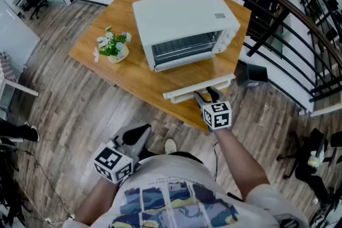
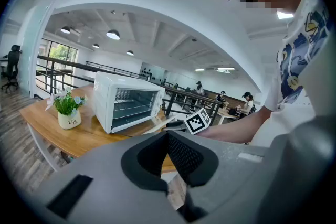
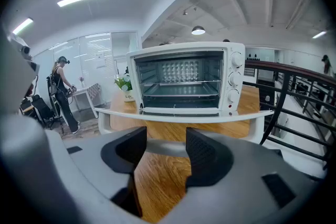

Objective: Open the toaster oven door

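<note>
The white toaster oven (image 1: pixel 181 18) stands on a wooden table (image 1: pixel 133 80), and its door hangs open and lies flat toward me. The door's white handle bar (image 1: pixel 199 89) runs along the table's near edge. My right gripper (image 1: pixel 206 95) is open right at that bar, its fingertips just short of it. In the right gripper view the handle (image 3: pixel 184 117) crosses just beyond the open right gripper (image 3: pixel 160 145), with the oven's bare racks (image 3: pixel 181 84) behind. My left gripper (image 1: pixel 136 137) hangs low by my body, away from the table. Its pads (image 2: pixel 181 152) meet on nothing.
A small white pot of flowers (image 1: pixel 113 45) sits on the table left of the oven. A dark metal railing (image 1: pixel 299 13) curves behind and to the right of the table. A black box (image 1: pixel 256 73) lies on the wood floor at the table's right corner. A person (image 3: pixel 63 94) stands far off.
</note>
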`<state>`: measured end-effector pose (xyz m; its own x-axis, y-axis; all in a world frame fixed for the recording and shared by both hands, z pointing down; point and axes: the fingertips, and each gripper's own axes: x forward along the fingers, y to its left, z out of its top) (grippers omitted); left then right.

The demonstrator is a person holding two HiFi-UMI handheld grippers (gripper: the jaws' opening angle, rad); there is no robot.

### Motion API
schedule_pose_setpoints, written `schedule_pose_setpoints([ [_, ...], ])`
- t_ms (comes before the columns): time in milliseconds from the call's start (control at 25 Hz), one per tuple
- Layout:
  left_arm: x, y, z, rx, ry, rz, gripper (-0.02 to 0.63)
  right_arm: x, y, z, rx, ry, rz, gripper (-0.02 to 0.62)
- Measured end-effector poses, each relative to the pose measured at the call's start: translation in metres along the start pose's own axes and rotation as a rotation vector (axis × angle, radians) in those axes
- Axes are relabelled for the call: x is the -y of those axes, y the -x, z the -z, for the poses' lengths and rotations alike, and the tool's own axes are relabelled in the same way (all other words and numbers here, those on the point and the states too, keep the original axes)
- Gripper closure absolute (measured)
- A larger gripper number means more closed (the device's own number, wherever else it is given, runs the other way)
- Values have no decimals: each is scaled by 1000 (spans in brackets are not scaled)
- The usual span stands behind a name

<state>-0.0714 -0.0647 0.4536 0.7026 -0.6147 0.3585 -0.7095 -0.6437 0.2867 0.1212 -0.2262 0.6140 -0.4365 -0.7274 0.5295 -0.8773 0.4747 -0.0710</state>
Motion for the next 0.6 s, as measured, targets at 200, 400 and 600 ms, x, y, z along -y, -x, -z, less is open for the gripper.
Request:
schedule_pose_setpoints([
  [200,0,-2,0,-5,-3,3,603,1,-2,9,2,8,10,362],
  [400,-2,-2,1,-14,5,-1,603,1,-5,19,-10,6,12,364],
  [600,-3,-2,2,-13,-3,-2,603,0,-7,29,-18,6,18,365],
])
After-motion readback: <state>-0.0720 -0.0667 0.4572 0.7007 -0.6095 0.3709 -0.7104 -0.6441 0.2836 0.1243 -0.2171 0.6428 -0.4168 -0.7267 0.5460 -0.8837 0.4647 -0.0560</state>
